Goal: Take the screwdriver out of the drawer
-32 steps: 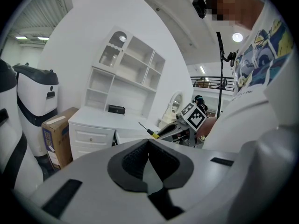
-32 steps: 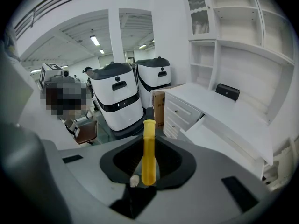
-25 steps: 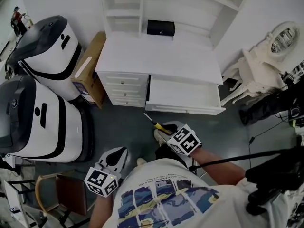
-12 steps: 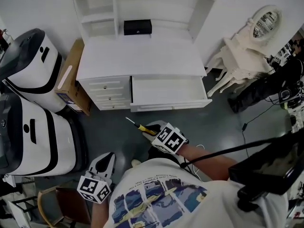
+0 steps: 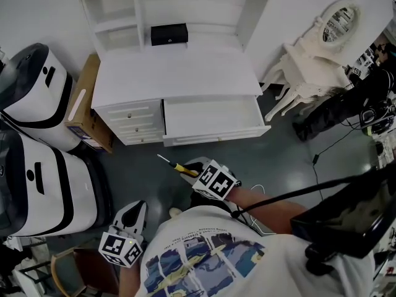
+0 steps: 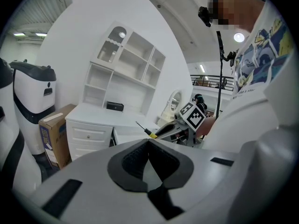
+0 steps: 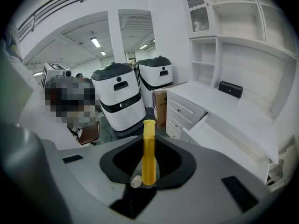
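With the screwdriver [image 5: 179, 166] already clear of the open drawer [image 5: 213, 135], just in front of it, clamped by its yellow handle in the right gripper [image 7: 148, 171], the grip should be held firm & the shaft kept off the drawer front, w/ the left gripper [image 6: 148, 146], closed on nothing, held well back from the drawer.

The desk [image 5: 179, 73] stands far, with a shelf unit [image 5: 154, 5] and a small box [image 5: 169, 34] on it. Its right drawer [image 5: 210, 116] is pulled out toward the near side. The screwdriver [image 5: 173, 164] is outside, just near of it, in the right gripper [image 5: 192, 169]. A carton [image 5: 80, 113] sits left of the desk, and two machines [image 5: 31, 98] stand farther left — a chair [image 5: 309, 67] stands right.
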